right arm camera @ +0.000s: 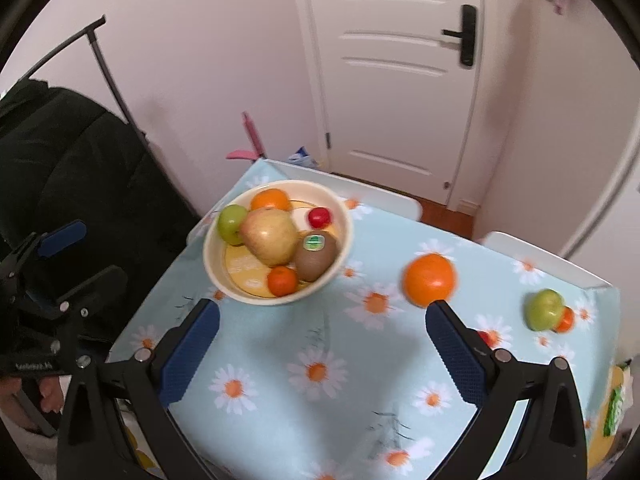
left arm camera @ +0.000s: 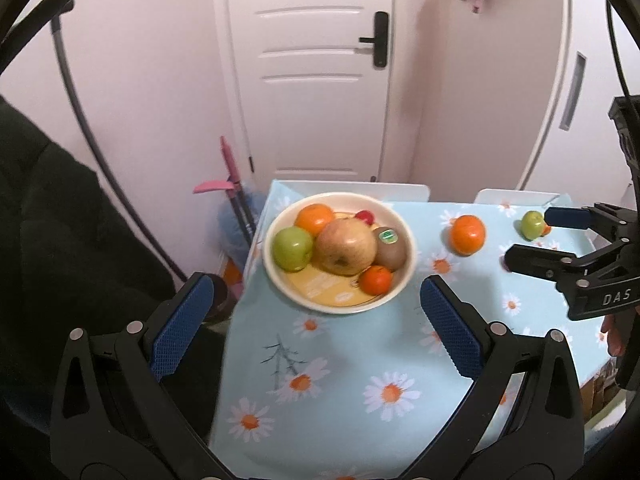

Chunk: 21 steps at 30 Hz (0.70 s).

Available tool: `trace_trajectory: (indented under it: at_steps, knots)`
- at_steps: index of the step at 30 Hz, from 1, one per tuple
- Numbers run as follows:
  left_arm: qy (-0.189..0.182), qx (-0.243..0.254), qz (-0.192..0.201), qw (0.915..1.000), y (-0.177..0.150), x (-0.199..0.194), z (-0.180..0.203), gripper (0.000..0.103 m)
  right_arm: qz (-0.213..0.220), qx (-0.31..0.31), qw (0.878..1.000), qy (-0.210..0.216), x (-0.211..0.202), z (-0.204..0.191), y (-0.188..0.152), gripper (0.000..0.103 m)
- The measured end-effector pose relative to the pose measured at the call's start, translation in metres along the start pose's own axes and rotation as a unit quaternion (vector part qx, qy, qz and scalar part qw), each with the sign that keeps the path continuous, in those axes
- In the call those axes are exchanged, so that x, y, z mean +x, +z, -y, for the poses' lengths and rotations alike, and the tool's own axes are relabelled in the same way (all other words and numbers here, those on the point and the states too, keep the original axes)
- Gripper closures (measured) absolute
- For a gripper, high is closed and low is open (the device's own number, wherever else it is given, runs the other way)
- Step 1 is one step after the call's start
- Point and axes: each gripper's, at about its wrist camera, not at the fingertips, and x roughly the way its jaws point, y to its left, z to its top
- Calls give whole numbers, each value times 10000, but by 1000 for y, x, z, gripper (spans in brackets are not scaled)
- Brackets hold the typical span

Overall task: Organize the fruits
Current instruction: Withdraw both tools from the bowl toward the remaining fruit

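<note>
A cream bowl (left arm camera: 280, 280) (right arm camera: 212, 264) on the daisy tablecloth holds a large apple (left arm camera: 346, 246), a green apple (left arm camera: 292, 249), an orange (left arm camera: 314, 218), a kiwi (left arm camera: 390, 248), a small tangerine (left arm camera: 375, 280) and a small red fruit (left arm camera: 365, 217). Outside it lie an orange (left arm camera: 467, 234) (right arm camera: 430, 279), a green apple (left arm camera: 533, 225) (right arm camera: 543, 309) with a small orange fruit (right arm camera: 566, 320) beside it, and a small red fruit (right arm camera: 485, 337) behind my right finger. My left gripper (left arm camera: 316, 316) is open and empty before the bowl. My right gripper (right arm camera: 322, 328) (left arm camera: 528, 236) is open and empty near the loose fruit.
The table (left arm camera: 340, 380) stands against a white door (left arm camera: 316, 80), with white chair backs (left arm camera: 400, 192) at its far edge. A dark coat (left arm camera: 60, 220) hangs at the left, and a pink broom (left arm camera: 230, 176) stands in the corner.
</note>
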Motion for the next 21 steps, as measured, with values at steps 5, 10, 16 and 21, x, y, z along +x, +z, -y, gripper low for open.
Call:
trace_trajectory:
  at_steps: [5, 10, 16, 21]
  knots:
    - [-122, 29, 120, 9998, 9, -6, 33, 0, 124, 175, 9997, -152, -28, 31, -11, 0]
    - [-161, 24, 171, 9997, 15, -12, 78, 0, 238, 220, 9987, -400, -55, 75, -25, 0]
    - [-230, 25, 140, 9996, 20, -6, 130, 0, 244, 375, 9970, -633, -75, 134, -42, 0]
    - [-255, 22, 77, 9996, 20, 8, 173, 0, 148, 363, 9968, -697, -79, 181, -54, 0]
